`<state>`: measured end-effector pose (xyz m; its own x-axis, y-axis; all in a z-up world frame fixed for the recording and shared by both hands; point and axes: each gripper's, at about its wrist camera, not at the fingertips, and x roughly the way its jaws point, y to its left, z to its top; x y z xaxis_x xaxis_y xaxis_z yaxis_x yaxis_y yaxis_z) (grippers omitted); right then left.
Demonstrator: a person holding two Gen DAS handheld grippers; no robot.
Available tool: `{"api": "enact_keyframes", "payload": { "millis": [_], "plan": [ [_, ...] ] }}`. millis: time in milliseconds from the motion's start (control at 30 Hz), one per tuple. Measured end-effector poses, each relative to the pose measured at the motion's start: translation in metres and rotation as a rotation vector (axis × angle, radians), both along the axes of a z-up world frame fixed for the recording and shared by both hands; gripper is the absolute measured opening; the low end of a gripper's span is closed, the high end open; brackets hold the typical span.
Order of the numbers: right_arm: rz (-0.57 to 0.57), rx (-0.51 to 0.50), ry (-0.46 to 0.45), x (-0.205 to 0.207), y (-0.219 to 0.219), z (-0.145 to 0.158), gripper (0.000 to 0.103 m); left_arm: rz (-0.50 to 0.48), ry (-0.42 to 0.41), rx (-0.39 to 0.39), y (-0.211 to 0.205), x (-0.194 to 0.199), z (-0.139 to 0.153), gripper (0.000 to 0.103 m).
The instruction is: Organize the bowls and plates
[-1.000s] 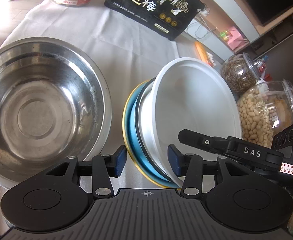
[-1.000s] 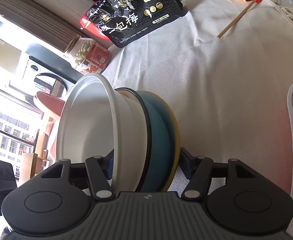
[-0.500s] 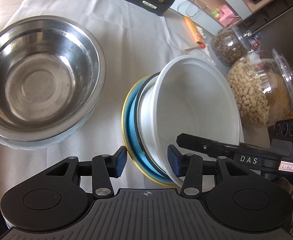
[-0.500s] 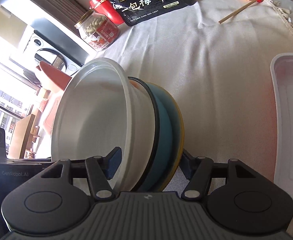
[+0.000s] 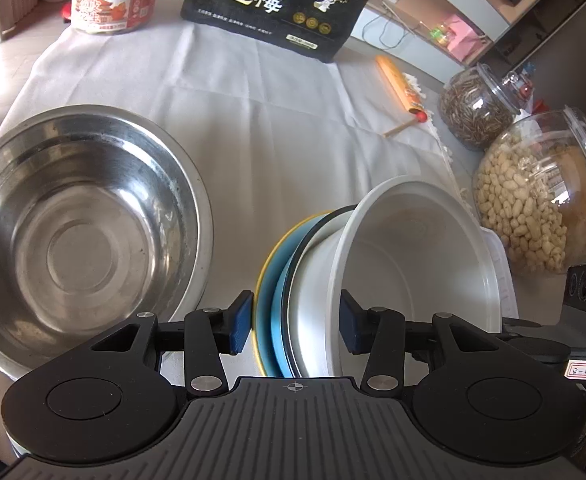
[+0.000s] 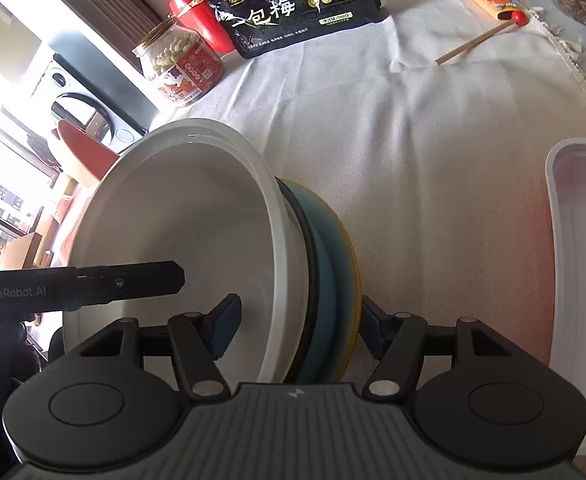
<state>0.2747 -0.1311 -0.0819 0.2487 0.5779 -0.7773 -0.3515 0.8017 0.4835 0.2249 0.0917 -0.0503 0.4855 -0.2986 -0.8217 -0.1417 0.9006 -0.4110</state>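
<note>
Both grippers have carried the tilted stack of white bowl (image 5: 421, 256) and blue plate (image 5: 271, 280) away from the steel bowl (image 5: 81, 224), which now sits further left, so the nesting looks unfinished. The left gripper (image 5: 295, 330) and the right gripper (image 6: 297, 330) each clench the stack's edge, held above the tablecloth (image 6: 433, 140). Only the right view shows the white tray (image 6: 581, 280); only the left shows the steel bowl.
</note>
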Motion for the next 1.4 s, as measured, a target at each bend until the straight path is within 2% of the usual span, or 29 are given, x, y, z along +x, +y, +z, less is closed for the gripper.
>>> {"api": "enact_keyframes", "payload": {
  "millis": [67,167,400,567,667,933,1100,1267,1400],
  "plan": [
    [-0.007,0.043,0.041,0.001,-0.003,-0.003,0.063,-0.011,-0.006,0.017,-0.003,-0.002,0.001,0.048],
    [-0.004,0.08,0.074,-0.002,-0.002,-0.004,0.071,-0.018,-0.006,0.032,-0.005,-0.007,0.003,0.048],
    [0.04,0.026,0.032,-0.015,0.013,0.003,0.074,-0.043,-0.007,0.069,-0.003,-0.023,0.017,0.049],
    [0.03,0.018,0.036,-0.008,0.013,0.002,0.074,-0.07,-0.009,0.12,-0.012,-0.011,0.017,0.052],
    [0.006,-0.026,0.001,-0.006,0.014,0.005,0.074,-0.091,0.01,0.132,-0.015,-0.003,0.01,0.052],
    [-0.023,-0.016,0.029,0.005,0.008,0.001,0.079,-0.089,0.061,0.09,-0.012,0.011,-0.002,0.053],
    [-0.031,0.007,0.046,0.002,0.004,-0.003,0.079,-0.075,0.073,0.032,-0.005,0.009,-0.007,0.053],
    [-0.014,0.01,0.04,-0.003,0.006,-0.003,0.078,-0.086,0.073,0.051,-0.009,0.003,-0.004,0.052],
    [0.035,0.068,0.055,-0.009,0.008,-0.002,0.078,-0.098,0.09,0.032,-0.005,-0.006,-0.002,0.047]
  ]
}}
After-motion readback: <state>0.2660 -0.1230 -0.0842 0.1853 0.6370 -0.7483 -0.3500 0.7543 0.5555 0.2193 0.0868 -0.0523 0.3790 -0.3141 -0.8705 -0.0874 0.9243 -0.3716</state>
